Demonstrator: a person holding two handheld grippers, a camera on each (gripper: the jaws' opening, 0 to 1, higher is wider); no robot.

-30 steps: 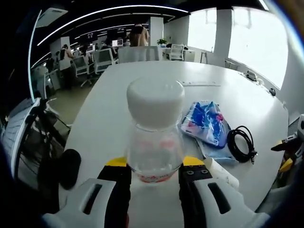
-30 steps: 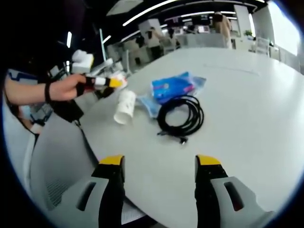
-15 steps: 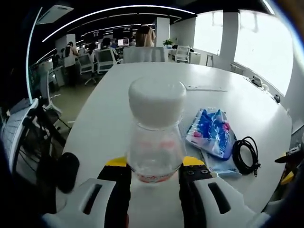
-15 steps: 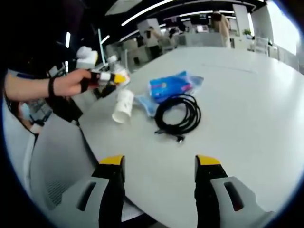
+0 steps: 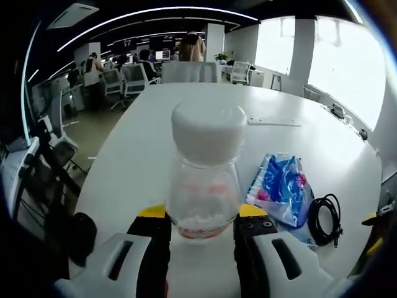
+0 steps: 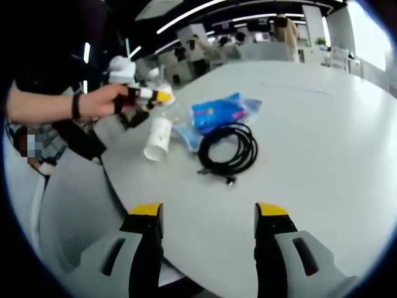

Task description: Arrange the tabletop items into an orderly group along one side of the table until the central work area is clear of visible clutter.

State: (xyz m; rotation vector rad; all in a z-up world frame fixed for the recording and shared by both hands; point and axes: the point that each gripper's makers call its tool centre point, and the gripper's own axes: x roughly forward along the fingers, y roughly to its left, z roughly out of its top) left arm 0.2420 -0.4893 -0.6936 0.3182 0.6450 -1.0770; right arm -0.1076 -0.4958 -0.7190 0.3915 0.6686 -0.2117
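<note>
Open-plan office, long white bench (image 6: 322,130) with desks and chairs behind it. Left tongs (image 5: 200,225) clamped on a clear bottle (image 5: 205,192) with a fat white cap (image 5: 208,131), held upright above the bench near its edge; a red-printed band runs round the bottle's base, too blurred to read. Right tongs (image 6: 207,214) hang apart with nothing between them, over the near bench edge. Right gripper view also catches a hand (image 6: 105,102) carrying the left tongs and bottle off to the side. Remaining clutter sits close together: a blue packet (image 6: 218,112) in clear wrap, a coiled black cable (image 6: 228,148) touching or just beside it, and a white paper cup (image 6: 156,138) lying on its side next to the packet. Packet has pink and white print in the left gripper view (image 5: 280,186), no legible words or brand. Risks, my read: grip is low on the bottle, below the heavy-looking cap, so it could tip or swing when set down fast; smooth clear plastic may slip through the pads. Cup on its side can roll off the edge if bumped. Cable loops could snag a jaw and drag the packet along. Setting the bottle too near the edge risks a fall. Grouping not yet done; middle of the bench already looks mostly bare.
</note>
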